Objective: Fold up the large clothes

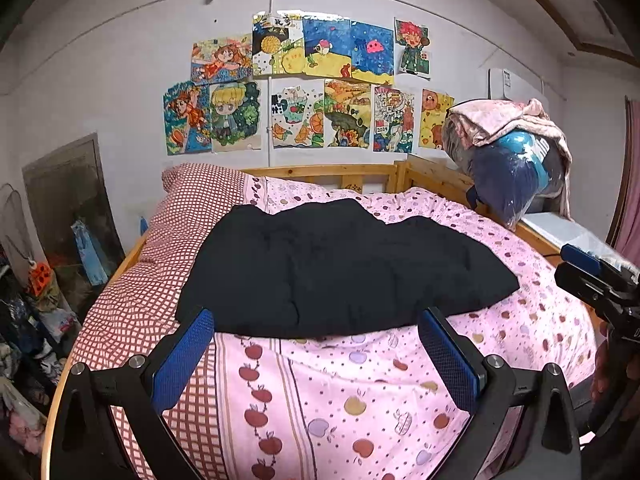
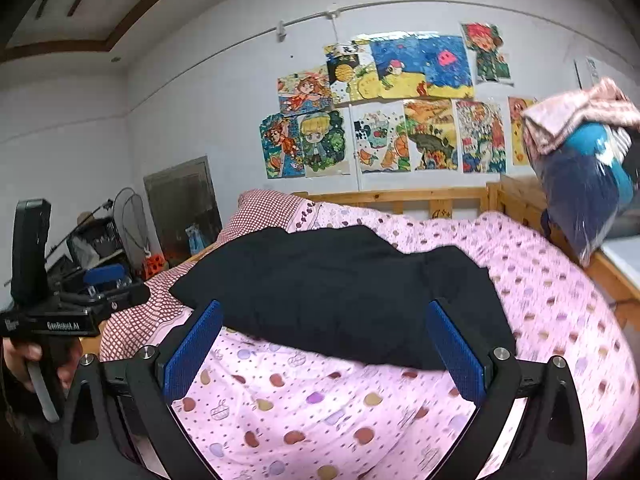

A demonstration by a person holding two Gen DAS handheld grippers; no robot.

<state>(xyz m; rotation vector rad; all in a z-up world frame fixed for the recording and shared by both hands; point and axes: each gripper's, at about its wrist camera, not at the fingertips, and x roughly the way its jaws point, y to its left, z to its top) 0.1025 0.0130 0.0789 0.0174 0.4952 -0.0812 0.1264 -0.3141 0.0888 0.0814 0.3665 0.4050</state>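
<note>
The near stretch of the pink apple-print quilt (image 1: 344, 392) lies bare between both spread-jawed grippers and the flat black garment (image 1: 332, 268), so the approach from the foot of the bed is open. At the far right corner a bulging plastic bag of blue bedding topped with a pink blanket (image 1: 516, 156) overhangs the wooden bed rail (image 1: 436, 178), crowding that side. To the left, clutter lines the floor beside the bed.

two near wrist views across the shared bed (image 1: 328, 392) toward the wall
</note>
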